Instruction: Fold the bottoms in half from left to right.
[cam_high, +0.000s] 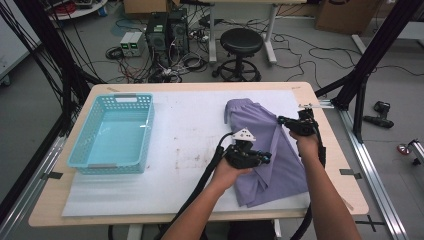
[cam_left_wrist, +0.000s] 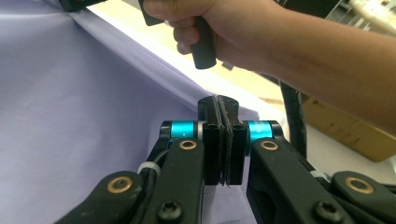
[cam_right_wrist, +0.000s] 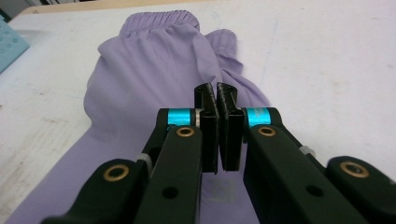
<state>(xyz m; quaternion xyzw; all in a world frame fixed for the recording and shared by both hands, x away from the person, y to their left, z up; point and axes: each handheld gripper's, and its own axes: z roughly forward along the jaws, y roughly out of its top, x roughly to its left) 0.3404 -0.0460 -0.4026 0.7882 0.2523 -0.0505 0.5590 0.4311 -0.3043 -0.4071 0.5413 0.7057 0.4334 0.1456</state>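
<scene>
lilac garment (cam_high: 270, 150) lying half-folded on the right part of the white-covered worktop (cam_high: 190, 145), elastic waistband at the far end. left hand-held gripper (cam_high: 265, 158) over its near middle, jaws pressed together, holding nothing visible. right hand-held gripper (cam_high: 281, 120) at the cloth's far right edge, jaws likewise closed. turquoise basket (cam_high: 80, 159) well apart on the left.

Basket (cam_high: 114, 131) on table's (cam_high: 320, 105) left; garment (cam_high: 270, 150) on right, well apart.

Empty turquoise basket (cam_high: 113, 131) on table's left
</scene>
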